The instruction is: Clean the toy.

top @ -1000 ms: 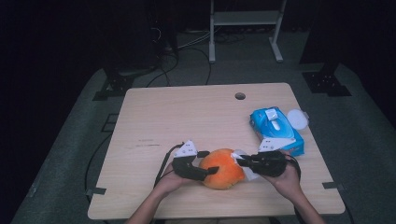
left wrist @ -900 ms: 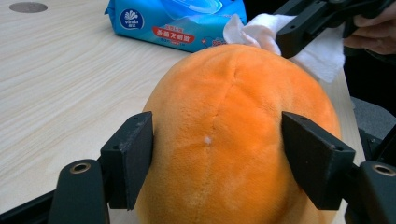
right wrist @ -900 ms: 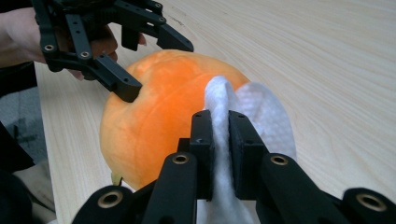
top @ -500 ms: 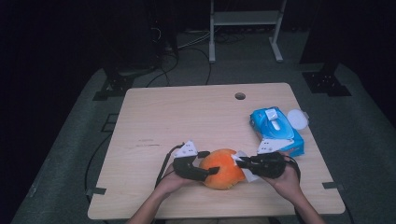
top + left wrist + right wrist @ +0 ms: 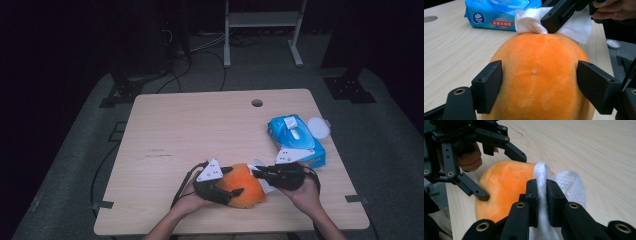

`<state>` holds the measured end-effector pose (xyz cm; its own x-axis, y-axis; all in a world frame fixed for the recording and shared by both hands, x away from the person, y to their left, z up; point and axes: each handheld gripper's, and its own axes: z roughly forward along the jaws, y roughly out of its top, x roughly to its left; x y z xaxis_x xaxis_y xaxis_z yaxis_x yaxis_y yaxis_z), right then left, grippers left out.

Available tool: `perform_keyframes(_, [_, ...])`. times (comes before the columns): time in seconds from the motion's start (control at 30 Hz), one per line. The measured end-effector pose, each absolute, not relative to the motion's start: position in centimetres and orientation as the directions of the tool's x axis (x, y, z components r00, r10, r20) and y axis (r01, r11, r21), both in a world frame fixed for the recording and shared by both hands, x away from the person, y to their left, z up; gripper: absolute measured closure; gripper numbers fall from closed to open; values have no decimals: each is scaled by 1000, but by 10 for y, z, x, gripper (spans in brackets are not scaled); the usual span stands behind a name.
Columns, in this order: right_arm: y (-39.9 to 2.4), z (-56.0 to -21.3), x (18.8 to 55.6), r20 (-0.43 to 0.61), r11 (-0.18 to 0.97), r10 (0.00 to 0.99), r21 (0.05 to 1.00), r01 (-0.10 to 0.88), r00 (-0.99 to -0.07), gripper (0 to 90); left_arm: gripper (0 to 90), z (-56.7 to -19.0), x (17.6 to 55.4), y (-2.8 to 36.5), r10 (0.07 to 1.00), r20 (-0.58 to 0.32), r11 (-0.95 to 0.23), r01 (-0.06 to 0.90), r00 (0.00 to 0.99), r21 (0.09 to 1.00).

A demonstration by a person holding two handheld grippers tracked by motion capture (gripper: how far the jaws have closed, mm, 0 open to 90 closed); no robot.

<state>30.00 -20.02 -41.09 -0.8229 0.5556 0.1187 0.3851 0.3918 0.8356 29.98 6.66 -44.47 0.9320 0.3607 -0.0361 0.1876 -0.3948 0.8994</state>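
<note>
An orange plush fruit rests near the table's front edge. My left gripper is shut on it, one jaw on each side. In the left gripper view the two jaws press into the plush fruit. My right gripper comes in from the right, shut on a white wipe. It holds the wipe against the far top of the fruit. The right gripper view shows the wipe pinched between the right gripper's jaws, with the fruit and the left gripper behind.
A blue pack of wet wipes lies at the table's right side, just beyond the right hand. A round white lid sits beside it. A cable hole is near the far edge of the wooden table.
</note>
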Motion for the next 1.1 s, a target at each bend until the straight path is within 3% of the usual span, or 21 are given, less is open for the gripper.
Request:
perform_keyframes(0.27, [-214, -419, 306, 158, 376, 588, 815, 440, -794, 798, 217, -446, 302, 69, 365, -63, -380, 210, 929, 901])
perform_keyframes(0.47, [-198, -406, 296, 137, 389, 504, 846, 366, -853, 797, 42, -435, 313, 73, 330, -104, -395, 237, 938, 888])
perform_keyframes(0.57, [-196, -406, 296, 138, 393, 494, 846, 362, -858, 797, 33, -445, 317, 70, 326, -152, -390, 280, 933, 877])
perform_keyframes(0.7, [-195, -408, 298, 149, 387, 500, 843, 374, -853, 798, 281, -443, 314, 68, 339, -116, -403, 256, 934, 879])
perform_keyframes(0.73, [-195, -406, 300, 150, 369, 510, 852, 373, -847, 798, 320, -435, 308, 64, 365, -36, -395, 190, 930, 899])
perform_keyframes(0.87, [-197, -399, 300, 174, 311, 515, 875, 371, -840, 793, 331, -430, 298, 59, 435, 112, -404, 83, 893, 911])
perform_keyframes(1.1, [-201, -420, 311, 204, 338, 533, 838, 428, -821, 804, 291, -442, 297, 56, 421, 124, -448, 87, 899, 890])
